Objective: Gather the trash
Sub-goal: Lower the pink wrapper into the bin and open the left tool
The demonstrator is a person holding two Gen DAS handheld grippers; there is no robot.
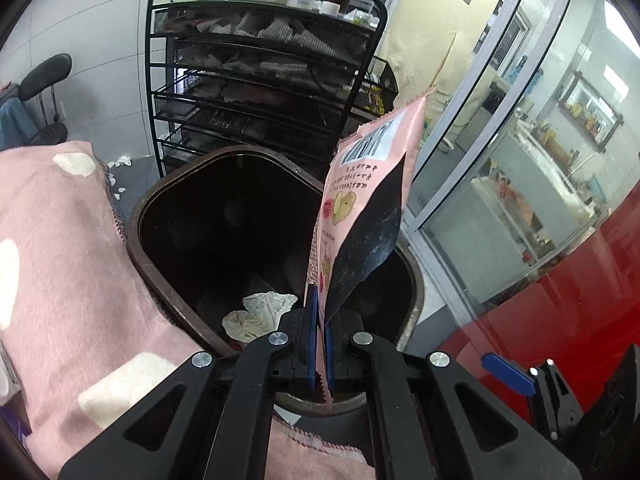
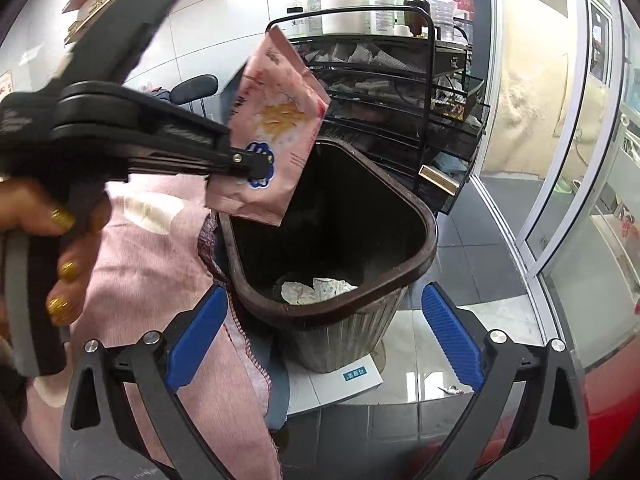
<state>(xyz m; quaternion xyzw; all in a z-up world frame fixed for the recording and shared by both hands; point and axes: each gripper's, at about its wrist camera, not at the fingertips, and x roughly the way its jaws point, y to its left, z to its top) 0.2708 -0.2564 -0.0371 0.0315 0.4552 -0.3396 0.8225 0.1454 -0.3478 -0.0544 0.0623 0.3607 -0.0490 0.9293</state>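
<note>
My left gripper (image 1: 319,312) is shut on a pink snack bag (image 1: 368,200) and holds it upright over the open brown trash bin (image 1: 160,200). In the right wrist view the left gripper (image 2: 260,168) clamps the same pink bag (image 2: 276,128) above the bin's near-left rim (image 2: 360,304). Crumpled white paper (image 1: 260,314) lies at the bottom of the bin; it also shows in the right wrist view (image 2: 316,290). My right gripper (image 2: 324,328) is open and empty, its blue pads on either side of the bin's near corner, held short of it.
A pink blanket (image 1: 60,260) lies left of the bin. A black wire rack (image 1: 260,80) with bottles on top stands behind it. Glass partitions (image 1: 500,160) are to the right, a red surface (image 1: 560,320) at lower right. A white box (image 2: 344,380) lies under the bin.
</note>
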